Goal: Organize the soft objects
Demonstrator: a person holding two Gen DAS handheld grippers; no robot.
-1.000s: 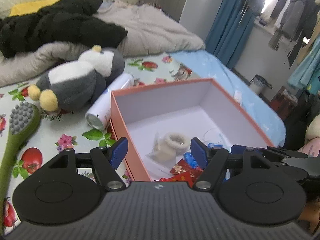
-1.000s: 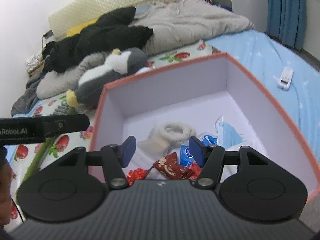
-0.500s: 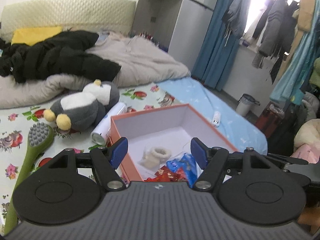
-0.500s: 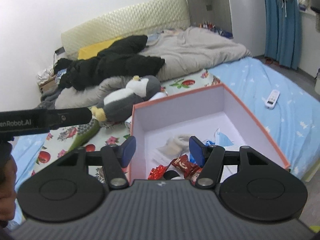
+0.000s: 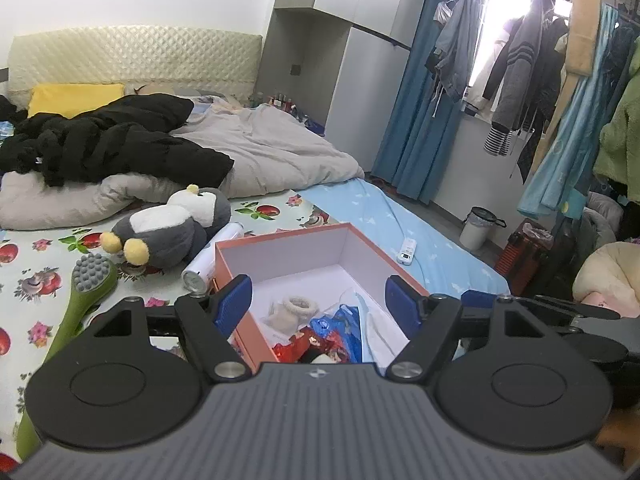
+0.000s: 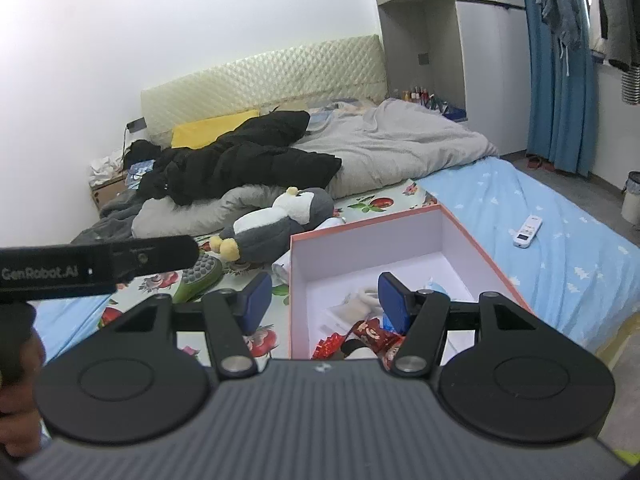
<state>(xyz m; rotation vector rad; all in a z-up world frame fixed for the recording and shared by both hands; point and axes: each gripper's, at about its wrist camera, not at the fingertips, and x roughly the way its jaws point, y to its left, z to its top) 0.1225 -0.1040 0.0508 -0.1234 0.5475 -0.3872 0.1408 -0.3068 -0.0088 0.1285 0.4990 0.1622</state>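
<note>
Grippers, left gripper (image 5: 319,298) and right gripper (image 6: 325,295), hover spread and empty; approach plush penguin (image 5: 172,228) low, pinch its middle, lift into box (image 5: 288,246).

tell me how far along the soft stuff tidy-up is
Done: a knitted sock and snack packets lie in the orange box. In hand: nothing; left tool and right tool are both open. Left: the penguin plush lies on the bed beside the box.
</note>
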